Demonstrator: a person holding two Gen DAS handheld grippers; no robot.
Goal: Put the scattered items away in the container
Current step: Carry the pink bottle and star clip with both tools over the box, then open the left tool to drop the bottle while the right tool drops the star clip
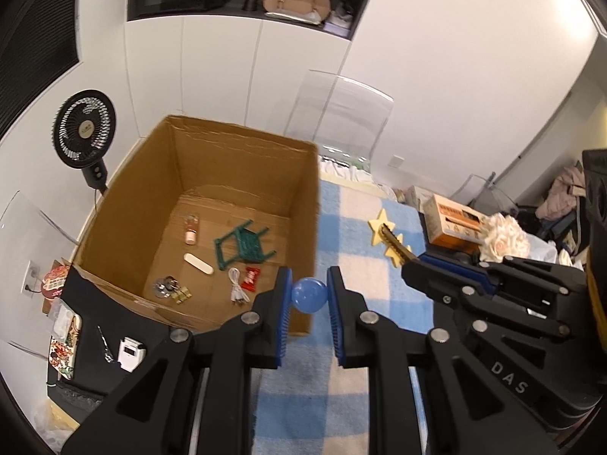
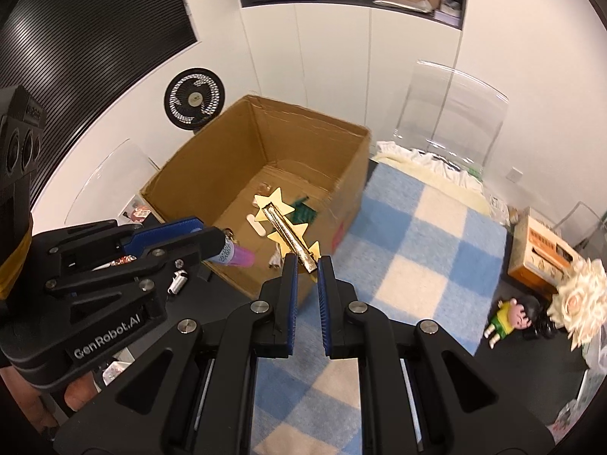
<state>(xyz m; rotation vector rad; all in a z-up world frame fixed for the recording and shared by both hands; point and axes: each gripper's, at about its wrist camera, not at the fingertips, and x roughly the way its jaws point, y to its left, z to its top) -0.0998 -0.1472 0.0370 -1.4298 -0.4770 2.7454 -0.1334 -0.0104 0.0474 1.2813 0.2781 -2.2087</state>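
Note:
An open cardboard box (image 1: pixel 303 197) (image 2: pixel 353 174) stands on a blue-and-cream checked blanket. Inside lie a green toy chair (image 1: pixel 244 246), a small bottle (image 1: pixel 191 229), a white stick (image 1: pixel 198 263), a white cable (image 1: pixel 237 288), a red wrapper (image 1: pixel 251 278) and keys (image 1: pixel 169 288). My left gripper (image 1: pixel 309 294) is shut on a small tube with a blue rounded end (image 1: pixel 309 295), pink-bodied in the right wrist view (image 2: pixel 233 256), at the box's near corner. My right gripper (image 2: pixel 306 267) is shut on a gold star hair clip (image 2: pixel 286 229) (image 1: pixel 389 237), held above the box's near right edge.
A black fan (image 1: pixel 84 129) stands behind the box. A black side table (image 1: pixel 98 326) at left holds small items. Clear chairs (image 2: pixel 451 113) stand behind. At right are an orange-and-white box (image 2: pixel 542 250), a cream flower (image 2: pixel 578 299) and a toy figure (image 2: pixel 510 320).

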